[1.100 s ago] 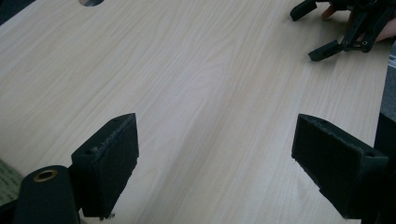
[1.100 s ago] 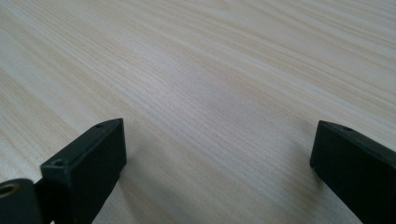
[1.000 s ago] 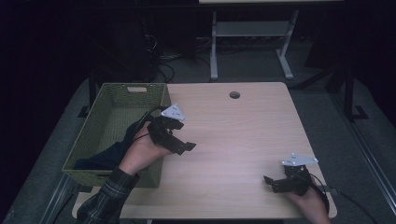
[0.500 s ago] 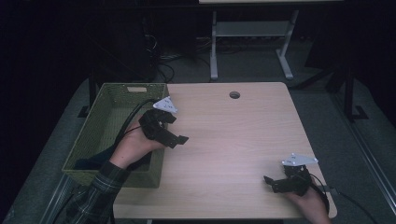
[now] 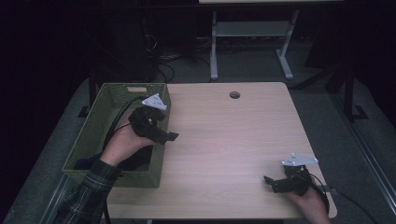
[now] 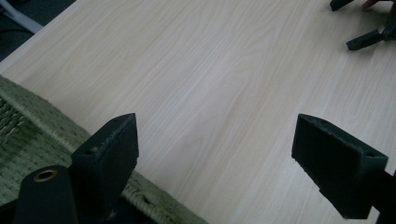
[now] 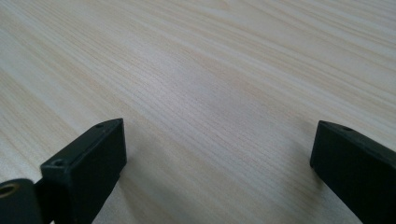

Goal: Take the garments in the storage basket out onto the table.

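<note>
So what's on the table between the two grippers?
Nothing: in the high view, just bare wooden table lies between the left gripper by the green basket and the right gripper.

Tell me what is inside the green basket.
In the basket, something dark lies at the near end. The hand and the left tongs cover part of it, so I cannot identify it.
</note>
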Action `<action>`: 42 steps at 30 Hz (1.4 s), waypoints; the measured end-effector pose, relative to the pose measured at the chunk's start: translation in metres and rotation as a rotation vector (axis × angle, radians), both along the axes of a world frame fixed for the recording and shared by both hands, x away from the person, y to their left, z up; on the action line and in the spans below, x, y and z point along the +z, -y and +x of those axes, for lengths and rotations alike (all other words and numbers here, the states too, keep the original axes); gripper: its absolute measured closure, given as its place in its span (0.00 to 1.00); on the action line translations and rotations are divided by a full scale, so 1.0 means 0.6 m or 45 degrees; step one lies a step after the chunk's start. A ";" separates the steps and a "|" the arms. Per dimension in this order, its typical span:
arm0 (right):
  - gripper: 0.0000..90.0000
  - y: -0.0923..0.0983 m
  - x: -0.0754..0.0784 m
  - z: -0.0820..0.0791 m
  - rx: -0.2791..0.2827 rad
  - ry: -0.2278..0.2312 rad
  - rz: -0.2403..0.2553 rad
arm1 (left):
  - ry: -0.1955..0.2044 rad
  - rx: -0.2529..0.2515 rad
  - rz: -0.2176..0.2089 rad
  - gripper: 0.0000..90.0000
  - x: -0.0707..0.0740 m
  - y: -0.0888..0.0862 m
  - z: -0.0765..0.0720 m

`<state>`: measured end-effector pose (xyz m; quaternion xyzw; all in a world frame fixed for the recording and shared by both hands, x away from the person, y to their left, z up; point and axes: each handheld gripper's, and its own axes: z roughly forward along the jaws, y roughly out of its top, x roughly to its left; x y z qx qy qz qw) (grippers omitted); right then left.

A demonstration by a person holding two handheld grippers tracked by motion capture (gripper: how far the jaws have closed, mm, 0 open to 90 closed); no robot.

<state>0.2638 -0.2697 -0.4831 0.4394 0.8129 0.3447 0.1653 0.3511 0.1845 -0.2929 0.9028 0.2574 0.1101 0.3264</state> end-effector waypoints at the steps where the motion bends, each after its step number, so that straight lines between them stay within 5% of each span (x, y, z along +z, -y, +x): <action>1: 0.03 0.000 0.000 0.000 0.000 0.000 0.000 | 0.002 0.003 -0.001 0.16 0.000 -0.003 0.000; 42: 0.03 0.000 0.000 0.000 0.001 0.000 0.000 | -0.011 0.208 0.051 0.16 -0.027 -0.125 -0.025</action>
